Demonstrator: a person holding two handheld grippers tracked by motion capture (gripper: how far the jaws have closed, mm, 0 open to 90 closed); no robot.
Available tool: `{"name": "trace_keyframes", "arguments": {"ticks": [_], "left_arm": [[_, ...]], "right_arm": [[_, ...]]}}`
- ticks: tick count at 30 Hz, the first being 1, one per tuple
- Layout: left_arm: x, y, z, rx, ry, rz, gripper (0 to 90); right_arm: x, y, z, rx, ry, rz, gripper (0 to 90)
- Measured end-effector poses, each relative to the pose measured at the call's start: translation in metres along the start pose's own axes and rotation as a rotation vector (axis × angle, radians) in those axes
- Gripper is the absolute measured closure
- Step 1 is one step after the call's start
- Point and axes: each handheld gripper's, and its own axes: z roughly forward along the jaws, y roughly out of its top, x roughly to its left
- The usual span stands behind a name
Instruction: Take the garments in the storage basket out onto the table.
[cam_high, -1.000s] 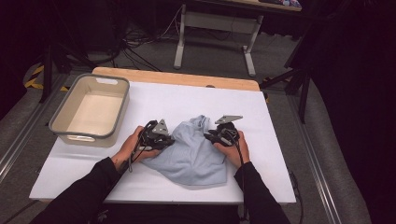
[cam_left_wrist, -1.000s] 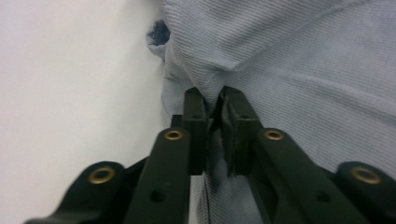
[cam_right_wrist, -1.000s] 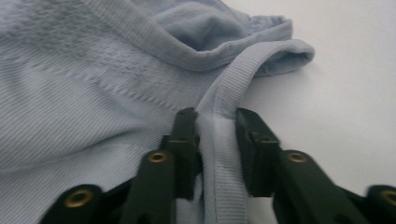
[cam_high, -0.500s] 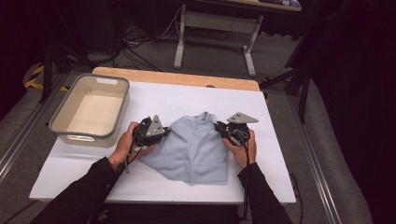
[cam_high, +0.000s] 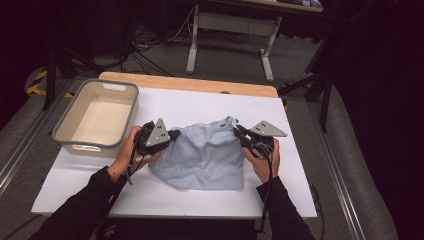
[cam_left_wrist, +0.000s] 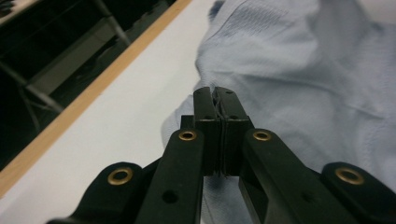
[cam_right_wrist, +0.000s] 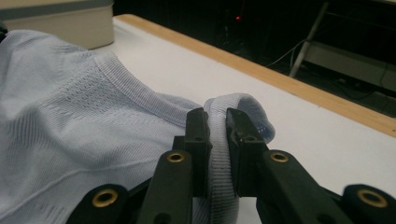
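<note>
You have a light blue knit shirt (cam_high: 205, 157) on the white bench (cam_high: 210, 102), a little right of its middle, and you hold it from both sides. Your left claw (cam_high: 176, 134) sits at the shirt's left edge; in the left gripper view its jaws are pressed almost together, with a thin fold of the blue fabric (cam_left_wrist: 299, 79) pinched between the pads. Its jaws have just been closing on that fold. Your right claw (cam_high: 236, 131) sits at the shirt's right far corner; in the right gripper view its jaws pinch a thicker roll of ribbed hem (cam_right_wrist: 219, 140), which bulges up and over the tips. The jaws of this one have also just been closing, with the hem between them. The two gripped spots are lifted above the bench, so the shirt hangs between your claws and bunches up in a peak at its far side, while its near part lies flat on the bench. A beige plastic tub (cam_high: 97, 117) stands at the far left of the bench, just left of your left hand (cam_high: 127, 152) and apart from the shirt. Your right hand (cam_high: 262, 162) rests beside the shirt's right edge
</note>
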Motion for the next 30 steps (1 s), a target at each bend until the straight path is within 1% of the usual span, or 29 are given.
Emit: {"name": "trace_keyframes", "arguments": {"ticks": [1, 2, 3, 4, 6, 9, 11, 12, 14, 16, 18, 19, 20, 22, 24, 25, 26, 27, 28, 30], "left_arm": [[-0.004, 0.000, 0.000, 0.000, -0.011, 0.008, 88.2], [-0.004, 0.000, 0.000, 0.000, -0.011, 0.008, 88.2], [-0.009, 0.002, -0.001, -0.008, -0.019, 0.023, 88.3], [-0.017, 0.004, -0.003, -0.014, -0.043, 0.051, 88.3], [-0.025, 0.006, -0.006, -0.021, -0.065, 0.075, 88.3], [-0.034, 0.006, -0.008, -0.026, -0.111, 0.086, 88.5], [-0.038, 0.005, -0.006, -0.013, -0.136, 0.100, 88.6], [-0.040, 0.004, -0.005, -0.009, -0.143, 0.102, 88.6], [-0.044, 0.001, -0.003, 0.001, -0.172, 0.102, 88.7], [-0.051, -0.002, -0.001, 0.018, -0.186, 0.118, 88.7], [-0.057, -0.005, 0.002, 0.031, -0.215, 0.132, 88.6], [-0.060, -0.007, 0.002, 0.046, -0.222, 0.137, 88.6], [-0.063, -0.008, 0.004, 0.053, -0.240, 0.151, 88.7], [-0.069, -0.011, 0.008, 0.083, -0.264, 0.166, 88.6], [-0.074, -0.015, 0.012, 0.107, -0.278, 0.174, 88.6], [-0.076, -0.017, 0.014, 0.109, -0.283, 0.184, 88.7], [-0.077, -0.018, 0.015, 0.119, -0.286, 0.175, 88.6], [-0.078, -0.020, 0.017, 0.125, -0.286, 0.170, 88.6], [-0.077, -0.021, 0.018, 0.127, -0.283, 0.178, 88.6], [-0.077, -0.022, 0.020, 0.136, -0.279, 0.177, 88.6]], "right_arm": [[0.002, -0.002, -0.001, 0.008, 0.007, -0.010, 79.5], [0.003, -0.003, -0.002, 0.014, 0.011, -0.020, 79.5], [0.005, -0.005, -0.005, 0.018, 0.016, -0.028, 79.5], [0.005, -0.006, -0.008, 0.018, 0.025, -0.029, 79.4], [0.006, -0.008, -0.012, 0.023, 0.036, -0.030, 79.5], [0.008, -0.013, -0.017, 0.032, 0.059, -0.029, 79.5], [0.011, -0.016, -0.019, 0.051, 0.073, -0.044, 79.5], [0.012, -0.018, -0.019, 0.061, 0.081, -0.050, 79.5], [0.016, -0.023, -0.020, 0.080, 0.101, -0.061, 79.4], [0.019, -0.027, -0.020, 0.104, 0.118, -0.072, 79.4], [0.024, -0.033, -0.020, 0.129, 0.131, -0.083, 79.4], [0.026, -0.036, -0.020, 0.141, 0.138, -0.085, 79.4], [0.027, -0.039, -0.019, 0.158, 0.144, -0.090, 79.4], [0.030, -0.046, -0.019, 0.183, 0.151, -0.097, 79.4], [0.031, -0.051, -0.018, 0.204, 0.159, -0.095, 79.4], [0.031, -0.054, -0.018, 0.213, 0.161, -0.098, 79.4], [0.032, -0.056, -0.019, 0.219, 0.161, -0.099, 79.4], [0.032, -0.058, -0.018, 0.226, 0.159, -0.103, 79.3], [0.032, -0.059, -0.018, 0.230, 0.157, -0.104, 79.3], [0.031, -0.062, -0.018, 0.230, 0.153, -0.099, 79.3]]}}
